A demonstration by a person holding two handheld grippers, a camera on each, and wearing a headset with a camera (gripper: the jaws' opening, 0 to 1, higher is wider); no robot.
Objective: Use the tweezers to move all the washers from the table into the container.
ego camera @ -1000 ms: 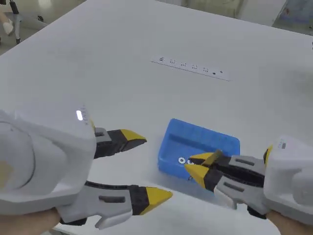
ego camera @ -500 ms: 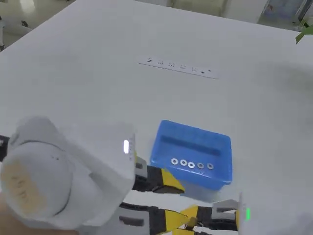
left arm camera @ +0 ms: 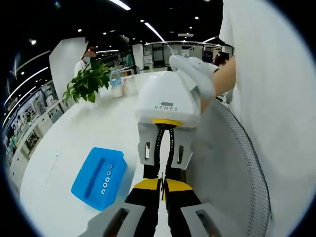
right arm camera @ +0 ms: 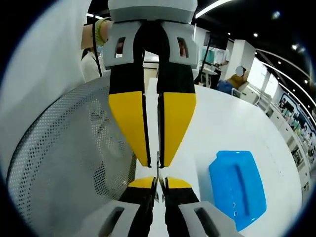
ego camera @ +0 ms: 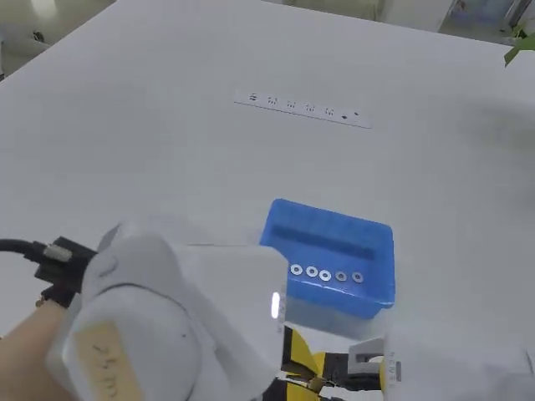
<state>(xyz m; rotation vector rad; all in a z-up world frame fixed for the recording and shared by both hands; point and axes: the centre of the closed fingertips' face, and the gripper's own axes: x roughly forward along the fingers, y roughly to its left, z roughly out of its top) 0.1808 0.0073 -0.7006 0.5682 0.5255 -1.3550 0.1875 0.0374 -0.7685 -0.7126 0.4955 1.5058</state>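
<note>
- Fingertips of the right gripper [right arm camera: 158,181] are pinched down to a hairline on a thin metal sliver. I take that to be the tweezers [right arm camera: 157,173], but it's tiny, so grain of salt.
- Left gripper [left arm camera: 161,186] has its yellow tips squeezed together too, just a slit between them. It points nose to nose at the right one and its tips meet the top of that sliver. Can't tell if it's actually gripping it or just touching.
- Both sit low at the near edge of the table [ego camera: 167,125], beside the blue container [ego camera: 330,219] rather than over it.
- Five washers [ego camera: 326,274] lie in a neat row on the container floor, close to its near wall.
- Progress, my read: the moving part looks done or very nearly. Anything left loose on that white tabletop would be too small for me to make out.
- If it really is five of five, all that's left is putting the tweezers down. Otherwise it's another pick and drop.
</note>
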